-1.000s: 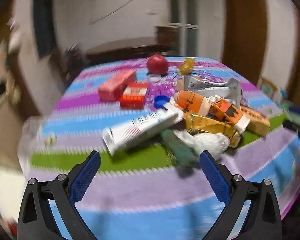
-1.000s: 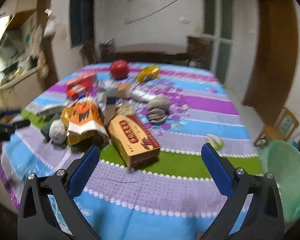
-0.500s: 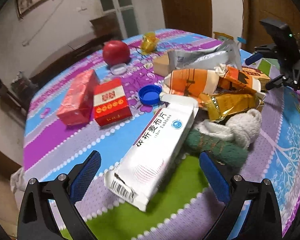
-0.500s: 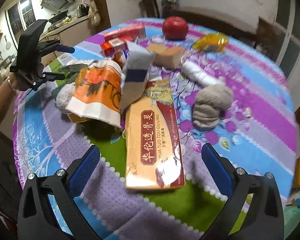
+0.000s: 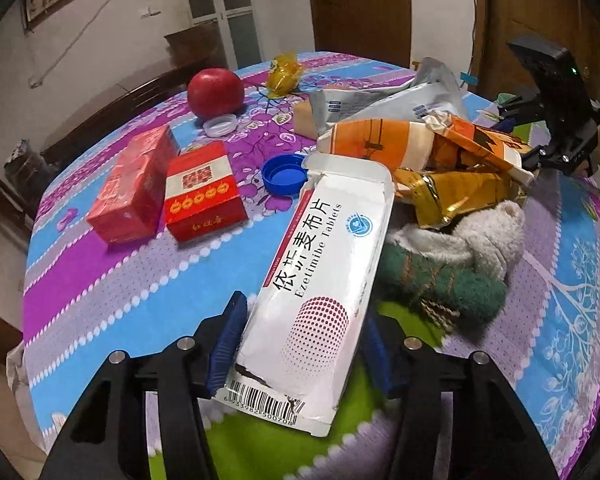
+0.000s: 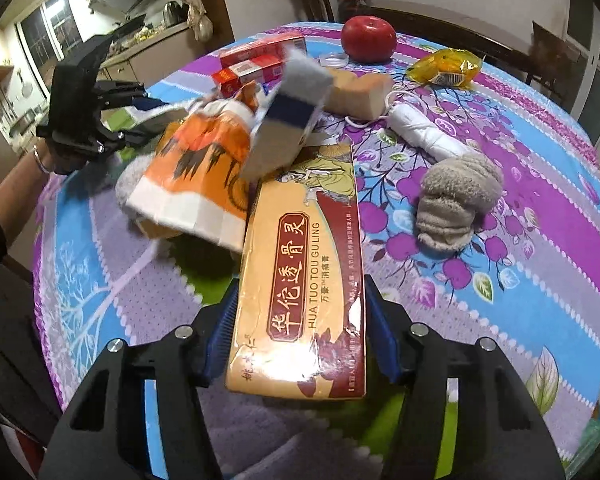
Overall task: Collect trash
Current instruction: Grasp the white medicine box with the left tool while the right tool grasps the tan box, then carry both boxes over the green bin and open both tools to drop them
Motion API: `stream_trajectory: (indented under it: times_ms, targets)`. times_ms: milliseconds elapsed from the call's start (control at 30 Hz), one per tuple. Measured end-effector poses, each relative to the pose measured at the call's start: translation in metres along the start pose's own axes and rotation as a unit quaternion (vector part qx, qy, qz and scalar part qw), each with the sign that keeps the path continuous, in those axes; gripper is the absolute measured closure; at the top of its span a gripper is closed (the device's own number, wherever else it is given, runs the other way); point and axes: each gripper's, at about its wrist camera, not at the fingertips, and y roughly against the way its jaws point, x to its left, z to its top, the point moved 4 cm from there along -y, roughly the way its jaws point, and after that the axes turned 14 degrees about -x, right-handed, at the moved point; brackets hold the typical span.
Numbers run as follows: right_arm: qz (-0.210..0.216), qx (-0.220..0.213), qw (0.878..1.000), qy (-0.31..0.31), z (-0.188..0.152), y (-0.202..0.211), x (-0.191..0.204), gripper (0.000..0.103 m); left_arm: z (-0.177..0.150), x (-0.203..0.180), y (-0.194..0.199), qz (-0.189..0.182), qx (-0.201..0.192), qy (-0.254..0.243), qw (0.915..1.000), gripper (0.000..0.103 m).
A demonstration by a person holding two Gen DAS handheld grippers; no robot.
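Both hand-held grippers are working the pickup step at once: the left hand-held gripper [image 5: 302, 350] is pinching the near end of the white tablet carton [image 5: 324, 284] between its blue pads, and the right hand-held gripper [image 6: 300, 336] is pinching the near end of the tan medicine carton [image 6: 304, 280] in the same way. Each carton is lying on the worktop [image 5: 140, 280], its far end reaching into the central heap of litter, where the orange-and-white wrapper [image 6: 204, 176] is resting across the tan carton's far end. Judged from this, neither carton is lifted yet. The next move is calling for a firm hold and a draw back and upward, so that the heap is not dragged along. No bin is showing in either view, so the drop point cannot be stated. Smaller litter is waiting: blue bottle cap [image 5: 283, 172], yellow sweet wrapper [image 6: 446, 68].
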Motion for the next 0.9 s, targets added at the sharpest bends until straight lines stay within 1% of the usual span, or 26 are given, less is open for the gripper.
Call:
stream_trajectory:
  times_ms: [100,167,200,267,300,333,500,567,600,800,900]
  targets:
    - [-0.011,-0.003,1.0,0.003,-0.006,0.011,0.007,0.048,-0.004,-0.008,0.017,0.008,-0.008,0.007,0.9999,0.048]
    - [-0.018,-0.008,1.0,-0.003,-0.011,0.021,0.012,0.048,-0.006,-0.015,0.033,0.02,-0.014,0.01,0.9997,0.049]
    - [-0.022,-0.011,1.0,-0.005,-0.013,0.025,0.014,0.048,-0.008,-0.017,0.039,0.021,-0.017,0.013,0.9995,0.055]
    - [-0.03,-0.019,0.999,-0.011,-0.019,0.036,0.018,0.048,-0.01,-0.022,0.055,0.031,-0.022,0.023,0.999,0.056]
    - [-0.033,-0.023,0.999,-0.015,-0.023,0.041,0.02,0.048,-0.012,-0.025,0.062,0.037,-0.023,0.026,0.9987,0.059]
    - [-0.036,-0.025,0.999,-0.018,-0.025,0.044,0.022,0.048,-0.014,-0.028,0.069,0.041,-0.026,0.031,0.9983,0.06]
    - [-0.06,-0.05,0.996,-0.036,-0.037,0.066,0.031,0.048,-0.02,-0.038,0.085,0.063,-0.035,0.045,0.9964,0.066]
    - [-0.066,-0.065,0.995,-0.048,-0.039,0.078,0.032,0.048,-0.02,-0.044,0.095,0.066,-0.045,0.054,0.9954,0.072]
    - [-0.067,-0.071,0.994,-0.053,-0.04,0.083,0.032,0.048,-0.021,-0.047,0.1,0.069,-0.049,0.057,0.9948,0.087]
    - [-0.082,-0.088,0.991,-0.063,-0.049,0.101,0.035,0.048,-0.018,-0.058,0.13,0.088,-0.083,0.081,0.9894,0.088]
    - [-0.088,-0.101,0.989,-0.068,-0.049,0.112,0.037,0.048,-0.01,-0.061,0.142,0.105,-0.099,0.087,0.9856,0.088]
